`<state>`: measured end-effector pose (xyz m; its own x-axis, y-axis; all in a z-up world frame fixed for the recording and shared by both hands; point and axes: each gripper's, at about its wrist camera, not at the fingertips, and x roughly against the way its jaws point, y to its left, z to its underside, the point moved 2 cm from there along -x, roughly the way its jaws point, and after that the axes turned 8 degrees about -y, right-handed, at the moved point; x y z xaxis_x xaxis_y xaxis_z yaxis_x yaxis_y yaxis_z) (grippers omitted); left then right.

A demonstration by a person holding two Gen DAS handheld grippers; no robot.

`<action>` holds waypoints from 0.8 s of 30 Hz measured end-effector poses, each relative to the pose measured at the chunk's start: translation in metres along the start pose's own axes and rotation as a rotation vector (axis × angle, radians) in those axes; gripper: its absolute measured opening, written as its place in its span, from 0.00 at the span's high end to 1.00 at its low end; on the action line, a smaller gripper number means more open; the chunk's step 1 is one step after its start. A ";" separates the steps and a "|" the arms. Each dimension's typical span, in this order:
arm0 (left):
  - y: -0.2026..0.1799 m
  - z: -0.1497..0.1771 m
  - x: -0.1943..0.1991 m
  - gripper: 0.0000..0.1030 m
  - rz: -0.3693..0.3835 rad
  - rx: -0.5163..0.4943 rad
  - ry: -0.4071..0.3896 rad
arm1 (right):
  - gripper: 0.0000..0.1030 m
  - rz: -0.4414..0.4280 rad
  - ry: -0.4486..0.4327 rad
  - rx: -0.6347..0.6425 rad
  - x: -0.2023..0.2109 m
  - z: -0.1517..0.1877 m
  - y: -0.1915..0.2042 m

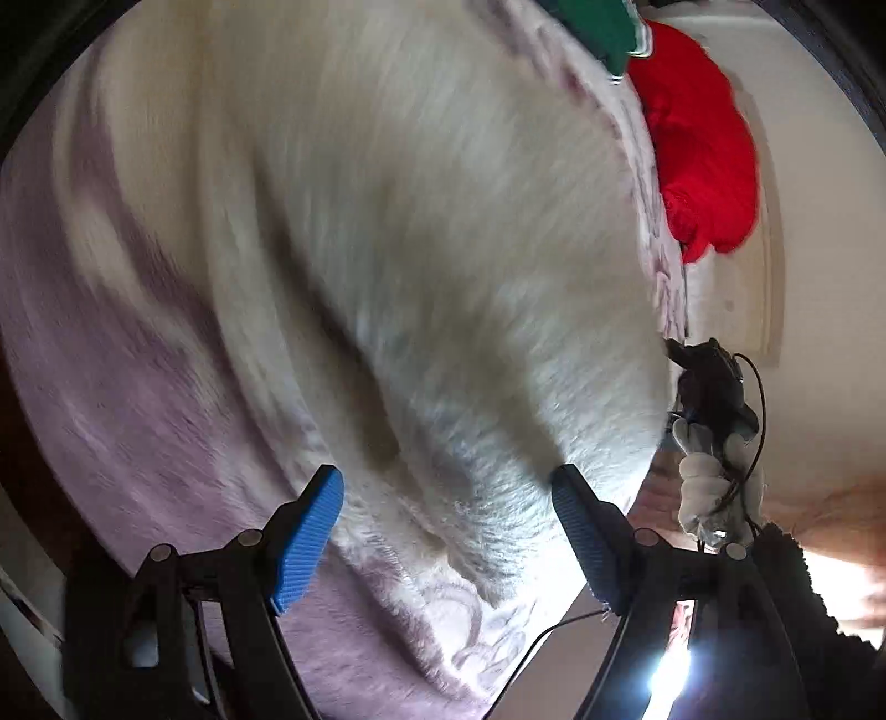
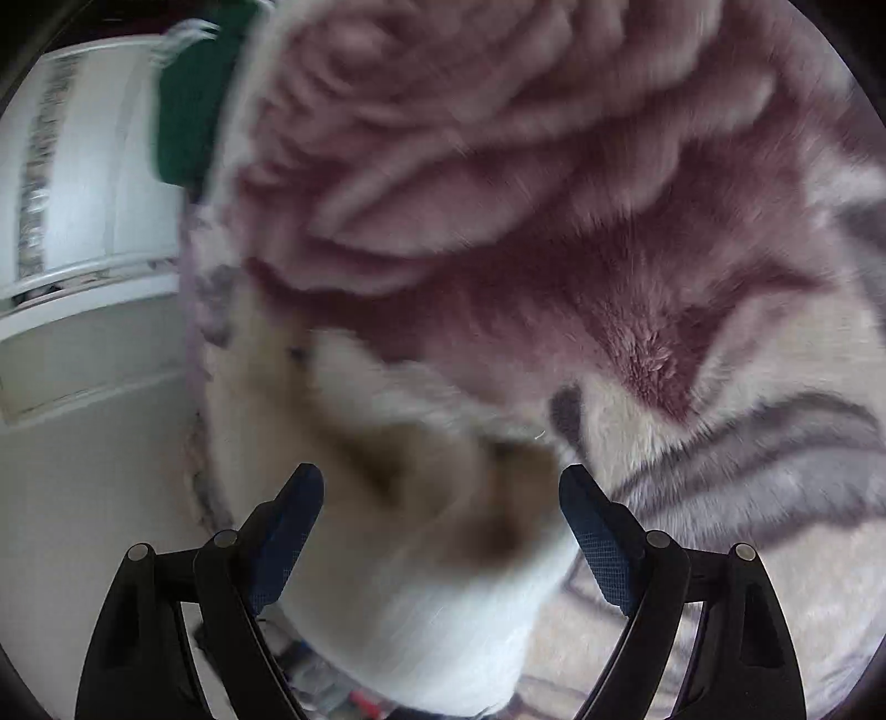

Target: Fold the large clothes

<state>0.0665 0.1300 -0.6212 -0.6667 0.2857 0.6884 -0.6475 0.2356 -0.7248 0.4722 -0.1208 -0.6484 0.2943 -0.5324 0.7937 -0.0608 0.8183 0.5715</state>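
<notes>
The cream fleece garment [image 1: 398, 232] lies on the floral blanket [image 1: 111, 387], thick, soft and floppy, probably light; best pinched at an edge or corner. Over it, left gripper [image 1: 448, 531] and right gripper [image 2: 443, 531] both gape, holding nothing.

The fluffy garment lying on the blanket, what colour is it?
Cream white, the fluffy garment shows best in the left wrist view, spread over the mauve patterned blanket.

Both wrist cameras look steeply down, close over the bed; each shows the white fluffy garment [image 1: 443, 249] [image 2: 432, 554] and green cloth [image 1: 601, 27] [image 2: 191, 111].
</notes>
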 end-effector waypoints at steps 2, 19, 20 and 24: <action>-0.002 -0.001 -0.014 0.26 0.049 0.029 -0.034 | 0.28 0.030 0.061 0.022 -0.022 0.005 -0.007; -0.023 -0.067 -0.027 0.26 0.141 -0.017 -0.091 | 0.32 -0.035 -0.069 0.158 0.068 0.055 0.014; -0.024 -0.067 -0.029 0.26 0.148 -0.004 -0.104 | 0.32 -0.046 -0.013 0.221 0.055 0.049 0.031; -0.034 -0.063 -0.031 0.29 0.147 -0.043 -0.187 | 0.29 -0.030 0.297 0.355 -0.030 0.042 0.070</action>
<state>0.1327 0.1721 -0.6191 -0.8121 0.1441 0.5654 -0.5244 0.2447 -0.8155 0.4194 -0.0566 -0.6232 0.5579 -0.4273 0.7115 -0.3557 0.6515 0.6701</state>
